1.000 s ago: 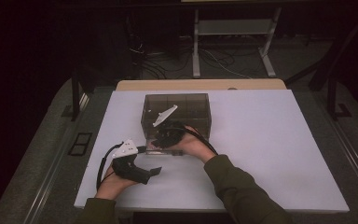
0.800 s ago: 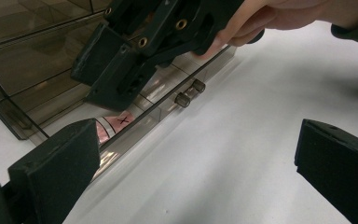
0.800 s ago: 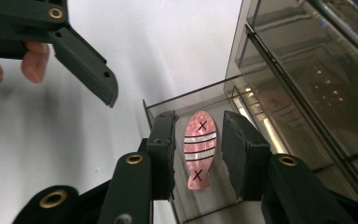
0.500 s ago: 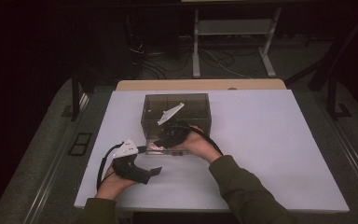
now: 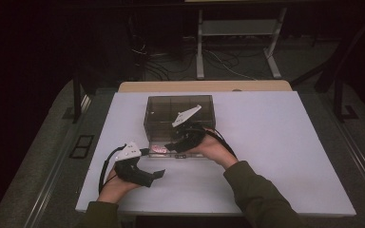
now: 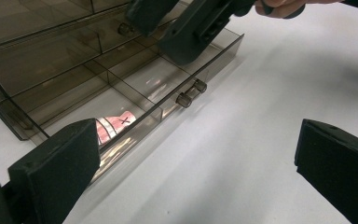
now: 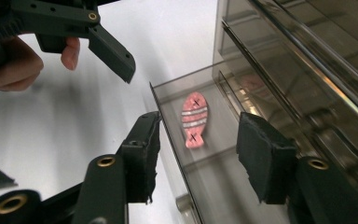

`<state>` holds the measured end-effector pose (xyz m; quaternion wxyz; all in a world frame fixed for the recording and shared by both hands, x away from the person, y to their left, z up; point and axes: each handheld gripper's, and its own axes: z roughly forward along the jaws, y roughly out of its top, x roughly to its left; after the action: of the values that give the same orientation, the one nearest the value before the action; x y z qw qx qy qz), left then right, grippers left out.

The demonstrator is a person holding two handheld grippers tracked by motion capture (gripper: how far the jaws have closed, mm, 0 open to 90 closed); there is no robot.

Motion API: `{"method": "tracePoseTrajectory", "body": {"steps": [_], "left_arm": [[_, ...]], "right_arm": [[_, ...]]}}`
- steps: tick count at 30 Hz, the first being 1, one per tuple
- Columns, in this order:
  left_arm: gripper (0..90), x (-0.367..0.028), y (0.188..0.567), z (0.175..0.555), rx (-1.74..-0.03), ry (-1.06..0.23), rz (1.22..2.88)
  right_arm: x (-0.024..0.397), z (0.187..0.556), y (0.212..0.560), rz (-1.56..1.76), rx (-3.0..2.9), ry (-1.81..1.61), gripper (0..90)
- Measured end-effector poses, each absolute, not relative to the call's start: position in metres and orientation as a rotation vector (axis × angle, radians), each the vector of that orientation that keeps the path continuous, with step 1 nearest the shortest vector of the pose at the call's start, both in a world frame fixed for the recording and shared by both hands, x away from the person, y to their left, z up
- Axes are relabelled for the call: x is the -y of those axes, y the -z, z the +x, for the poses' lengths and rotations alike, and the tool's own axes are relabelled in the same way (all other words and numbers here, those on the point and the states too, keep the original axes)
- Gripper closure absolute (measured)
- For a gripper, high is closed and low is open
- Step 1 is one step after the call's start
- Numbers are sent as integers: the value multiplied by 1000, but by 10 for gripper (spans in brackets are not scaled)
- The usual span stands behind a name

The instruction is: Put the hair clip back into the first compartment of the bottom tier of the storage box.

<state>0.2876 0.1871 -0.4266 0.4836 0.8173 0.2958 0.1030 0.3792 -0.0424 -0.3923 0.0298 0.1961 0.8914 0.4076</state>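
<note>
A smoked clear drawer box (image 5: 178, 111) stands mid-table with its bottom drawer (image 7: 223, 186) pulled out. A pink striped fish piece (image 7: 194, 120) lies flat in the drawer's end compartment, also seen as the pink fish (image 5: 160, 149) from above. My right gripper (image 7: 200, 158) hovers over it; its jaws have just been opening, stand apart astride the drawer's front wall and touch nothing. My left gripper (image 6: 196, 172) rests on the table in front of the drawer, jaws wide open and empty, left of the drawer knob (image 6: 191, 93).
The white tabletop (image 5: 285, 142) spreads wide to the right of the box. The right gripper (image 6: 161, 42) hangs above the drawer's dividers. Beyond the table's far edge stand a wooden board (image 5: 204, 86), cables and a metal stand (image 5: 237, 28).
The right hand has drawn back to the right and slightly up from the drawer's left end, and its jaws have spread. The pink fish now lies uncovered in the drawer. The left hand stayed put.
</note>
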Motion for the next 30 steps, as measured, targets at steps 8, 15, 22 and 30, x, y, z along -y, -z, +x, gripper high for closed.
{"method": "tracePoseTrajectory", "body": {"steps": [8,15,22,30], "left_arm": [[0,-187,427,288,-722,-253,1992],[0,-187,427,288,-723,-254,1992],[0,-187,427,288,-720,-255,1995],[0,-187,427,287,-720,-253,1995]], "right_arm": [[61,373,390,595,-2738,-1263,440],[75,366,390,631,-2725,-1279,415],[88,360,391,657,-2715,-1276,392],[106,355,393,697,-2700,-1272,377]]}}
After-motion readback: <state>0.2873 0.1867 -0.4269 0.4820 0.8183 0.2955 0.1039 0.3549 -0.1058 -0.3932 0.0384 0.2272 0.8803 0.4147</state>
